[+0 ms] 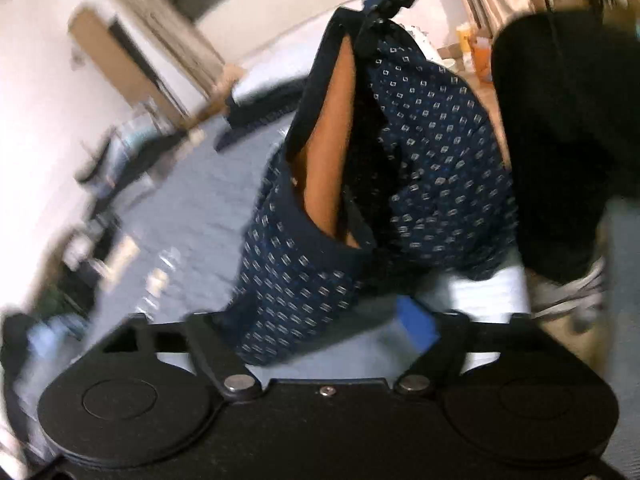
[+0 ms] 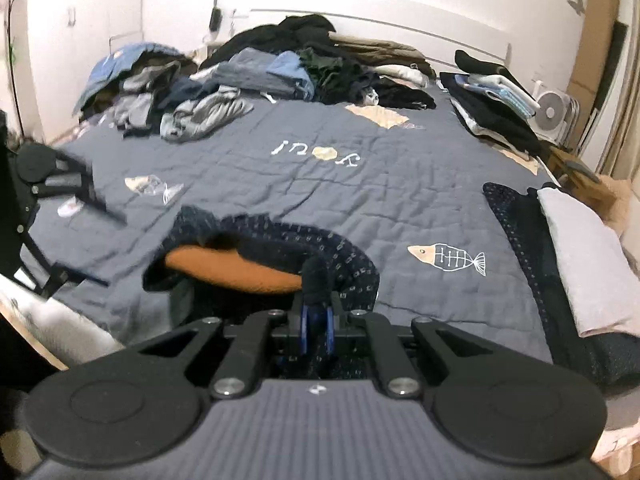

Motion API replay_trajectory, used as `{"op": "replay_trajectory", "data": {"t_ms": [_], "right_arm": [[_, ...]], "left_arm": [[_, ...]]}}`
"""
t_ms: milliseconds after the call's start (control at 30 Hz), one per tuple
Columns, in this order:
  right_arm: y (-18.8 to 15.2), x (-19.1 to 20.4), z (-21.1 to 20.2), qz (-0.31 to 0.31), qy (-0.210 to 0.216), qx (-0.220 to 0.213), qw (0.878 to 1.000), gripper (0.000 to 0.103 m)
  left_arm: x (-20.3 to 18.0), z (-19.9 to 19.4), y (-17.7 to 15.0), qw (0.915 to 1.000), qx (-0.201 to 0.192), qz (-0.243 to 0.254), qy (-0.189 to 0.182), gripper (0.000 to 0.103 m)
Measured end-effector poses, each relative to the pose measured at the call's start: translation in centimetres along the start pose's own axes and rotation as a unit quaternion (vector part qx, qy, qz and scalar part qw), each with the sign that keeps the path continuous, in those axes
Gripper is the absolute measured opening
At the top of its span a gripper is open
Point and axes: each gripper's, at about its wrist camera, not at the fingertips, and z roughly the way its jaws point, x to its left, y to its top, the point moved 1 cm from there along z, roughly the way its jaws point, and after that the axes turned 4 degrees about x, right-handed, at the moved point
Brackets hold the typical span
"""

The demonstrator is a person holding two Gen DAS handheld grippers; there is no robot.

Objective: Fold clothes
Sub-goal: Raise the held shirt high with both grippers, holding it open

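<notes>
- Right gripper [image 2: 316, 312]: blue pads pressed together on a fold of the navy patterned garment [image 2: 344, 256]; the cloth rises just ahead of the tips, orange lining showing to their left.
- Left wrist view: that same gripper sits at the top of frame, garment hanging from it in a bunch, opening gaping toward the left tool.
- Left gripper [image 1: 320, 320]: jaws spread wide, nothing pinched. Lower hem drapes across the gap nearer the left finger; blue pad [image 1: 416, 320] of the other finger looks clear of the cloth. View is heavily blurred, so contact is hard to judge.
- Beyond the tools: grey quilted bedspread [image 2: 360, 184], unfolded pile [image 2: 256, 76] at the far side, folded stack [image 2: 496, 108] far right, another folded item [image 2: 580, 248] near right.
- Risks, judged:
  - single-point hold, so the garment may twist & hide the corner the left tool needs
  - closing on bunched layers would catch two thicknesses, giving a crooked fold
  - lining side out; folding that way leaves it inside-out
  - thin pinch on the right could slip if tugged.
</notes>
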Motion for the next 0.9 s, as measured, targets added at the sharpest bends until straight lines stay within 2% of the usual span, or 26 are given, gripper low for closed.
{"op": "replay_trajectory", "data": {"t_ms": [67, 167, 333, 367, 433, 467, 500, 533, 600, 700, 800, 900], "right_arm": [[-0.1, 0.1, -0.3, -0.005, -0.003, 0.003, 1.0, 0.008], [-0.2, 0.3, -0.5, -0.007, -0.008, 0.007, 1.0, 0.008], [-0.5, 0.9, -0.5, -0.025, -0.017, 0.016, 0.999, 0.008], [-0.5, 1.0, -0.5, -0.025, -0.017, 0.017, 0.999, 0.008], [-0.5, 0.9, -0.4, -0.024, -0.017, 0.019, 0.999, 0.008], [-0.5, 0.9, -0.4, -0.024, -0.017, 0.02, 0.999, 0.008], [-0.5, 0.8, -0.4, -0.022, -0.016, 0.02, 0.999, 0.008], [-0.5, 0.6, -0.4, -0.017, -0.015, 0.018, 1.0, 0.008], [-0.5, 0.2, -0.6, -0.005, -0.014, 0.012, 1.0, 0.008], [0.1, -0.6, -1.4, 0.013, -0.013, -0.008, 1.0, 0.008], [1.4, -0.7, -2.9, 0.009, -0.011, -0.041, 0.999, 0.008], [3.7, -0.4, -5.2, -0.013, -0.012, -0.081, 0.997, 0.008]], "left_arm": [[-0.3, 0.8, 0.2, 0.9989, -0.009, 0.03, 0.034, 0.083], [0.6, 2.2, 0.7, 0.9967, -0.019, 0.05, 0.061, 0.084], [1.6, 5.1, 1.4, 0.9966, -0.021, 0.077, 0.019, 0.084], [1.7, 5.8, 1.5, 0.9962, -0.021, 0.083, 0.012, 0.081], [2.4, 7.0, 1.7, 0.9968, -0.014, 0.075, -0.024, 0.06], [3.0, 7.6, 1.7, 0.9973, -0.007, 0.054, -0.05, 0.036], [3.6, 8.1, 1.8, 0.9966, 0.001, 0.033, -0.076, 0.023], [4.4, 8.3, 1.8, 0.9953, 0.002, 0.005, -0.097, 0.022], [5.7, 7.7, 1.8, 0.9946, -0.006, -0.021, -0.101, 0.017], [8.8, 4.7, 1.6, 0.9937, -0.027, -0.074, -0.08, 0.016], [12.0, 0.7, 2.4, 0.992, -0.049, -0.103, -0.053, 0.015], [14.0, -3.4, 4.1, 0.9948, -0.057, -0.083, -0.011, 0.015]]}}
